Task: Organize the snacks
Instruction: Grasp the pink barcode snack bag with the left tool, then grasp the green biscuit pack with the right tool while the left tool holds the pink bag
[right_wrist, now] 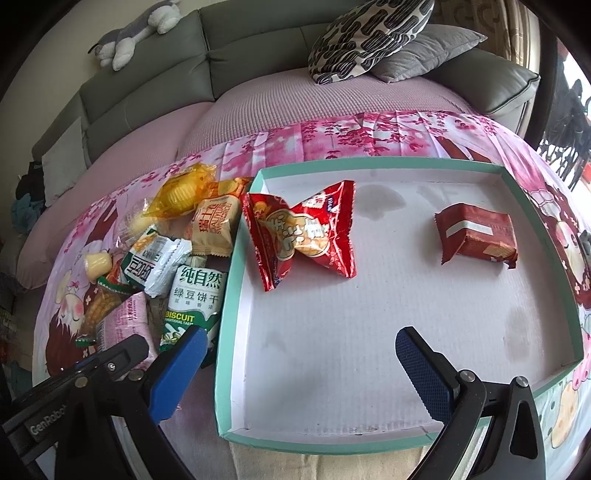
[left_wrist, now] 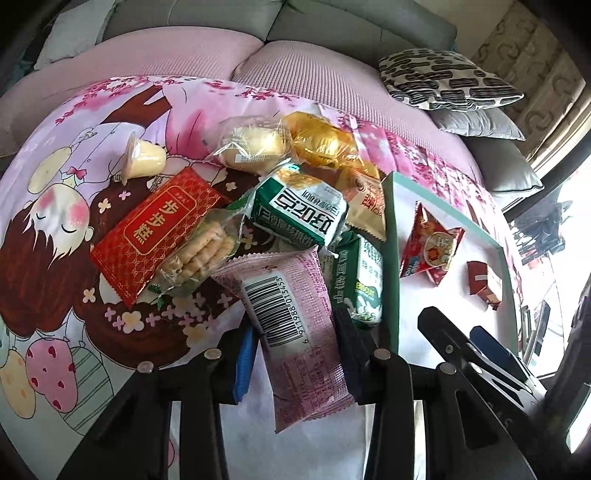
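A pile of wrapped snacks lies on the cartoon cloth left of a teal-rimmed tray (right_wrist: 225, 317). My left gripper (left_wrist: 295, 354) is shut on a pink packet (left_wrist: 291, 332) with a barcode, at the pile's near edge. The pile holds a red packet (left_wrist: 155, 236), a green-white packet (left_wrist: 299, 210), a green biscuit pack (right_wrist: 192, 306), a jelly cup (left_wrist: 144, 158) and yellow cakes (left_wrist: 317, 140). In the tray lie a red crumpled bag (right_wrist: 306, 236) and a dark red wrapped block (right_wrist: 476, 236). My right gripper (right_wrist: 299, 354) is open and empty over the tray's near left corner.
A pink cushioned sofa seat (right_wrist: 295, 99) and grey backrest lie behind the cloth. A patterned pillow (right_wrist: 365, 33) and grey pillow (right_wrist: 424, 51) sit at the back right. A plush toy (right_wrist: 136, 33) lies on the backrest. The tray rim (left_wrist: 391, 266) stands right of the pile.
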The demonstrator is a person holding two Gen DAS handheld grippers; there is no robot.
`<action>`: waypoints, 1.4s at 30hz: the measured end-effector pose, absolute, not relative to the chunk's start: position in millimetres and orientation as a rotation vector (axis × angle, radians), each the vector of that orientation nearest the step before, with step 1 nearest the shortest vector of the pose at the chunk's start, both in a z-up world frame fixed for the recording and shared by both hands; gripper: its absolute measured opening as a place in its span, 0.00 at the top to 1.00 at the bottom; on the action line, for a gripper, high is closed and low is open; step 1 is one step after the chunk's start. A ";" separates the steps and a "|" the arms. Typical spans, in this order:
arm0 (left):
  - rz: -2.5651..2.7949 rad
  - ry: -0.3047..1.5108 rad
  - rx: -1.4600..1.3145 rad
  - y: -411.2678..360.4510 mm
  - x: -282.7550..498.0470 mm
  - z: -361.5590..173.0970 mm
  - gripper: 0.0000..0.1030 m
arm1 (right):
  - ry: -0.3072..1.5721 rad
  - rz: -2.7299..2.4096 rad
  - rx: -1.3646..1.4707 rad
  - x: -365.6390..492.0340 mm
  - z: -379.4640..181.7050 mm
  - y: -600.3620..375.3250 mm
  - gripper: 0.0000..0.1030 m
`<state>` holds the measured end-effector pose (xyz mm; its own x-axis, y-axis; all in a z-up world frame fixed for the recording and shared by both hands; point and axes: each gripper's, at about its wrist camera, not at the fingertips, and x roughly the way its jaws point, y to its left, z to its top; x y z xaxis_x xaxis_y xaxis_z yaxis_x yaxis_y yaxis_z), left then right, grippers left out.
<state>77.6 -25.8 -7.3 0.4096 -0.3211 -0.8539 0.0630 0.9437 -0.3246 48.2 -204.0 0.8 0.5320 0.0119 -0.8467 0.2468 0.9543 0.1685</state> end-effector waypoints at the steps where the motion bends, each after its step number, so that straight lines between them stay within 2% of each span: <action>1: -0.245 1.121 -0.258 -24.8 77.0 -6.3 0.59 | 1.002 -0.143 0.284 48.1 1.0 -204.5 0.00; 15: -0.206 0.998 -0.303 3.2 73.5 15.6 0.59 | 0.967 -0.110 0.266 49.1 6.1 -195.3 0.00; 21: -0.135 0.986 -0.319 23.3 77.1 15.8 0.59 | 0.934 -0.047 0.252 52.7 9.7 -178.0 0.04; 24: -0.098 0.991 -0.324 32.7 79.0 12.3 0.59 | 0.928 -0.027 0.241 56.4 8.8 -168.9 0.11; 26: -0.082 0.992 -0.323 36.1 80.0 11.0 0.59 | 0.928 -0.007 0.235 59.6 7.4 -162.1 0.11; 29: -0.087 0.999 -0.336 39.0 81.8 8.2 0.59 | 0.924 0.023 0.234 62.6 7.4 -154.7 0.24; 32: -0.090 1.006 -0.345 40.7 83.8 5.6 0.59 | 0.923 0.052 0.219 65.2 7.4 -145.4 0.26; 34: -0.090 1.008 -0.350 42.1 84.5 4.3 0.59 | 0.924 0.073 0.214 66.7 7.0 -140.1 0.33; 36: -0.088 1.012 -0.358 44.5 85.3 2.6 0.59 | 0.932 0.081 0.205 68.7 4.6 -135.9 0.33; 42: -0.080 1.012 -0.369 49.0 86.4 1.3 0.59 | 0.951 0.050 0.161 74.1 0.0 -131.0 0.43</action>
<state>86.4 49.0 1.3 0.5328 -0.2348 -0.8130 -0.1037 0.9354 -0.3381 74.1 -131.0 0.0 0.5810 0.1138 -0.8059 0.0279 0.9868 0.1595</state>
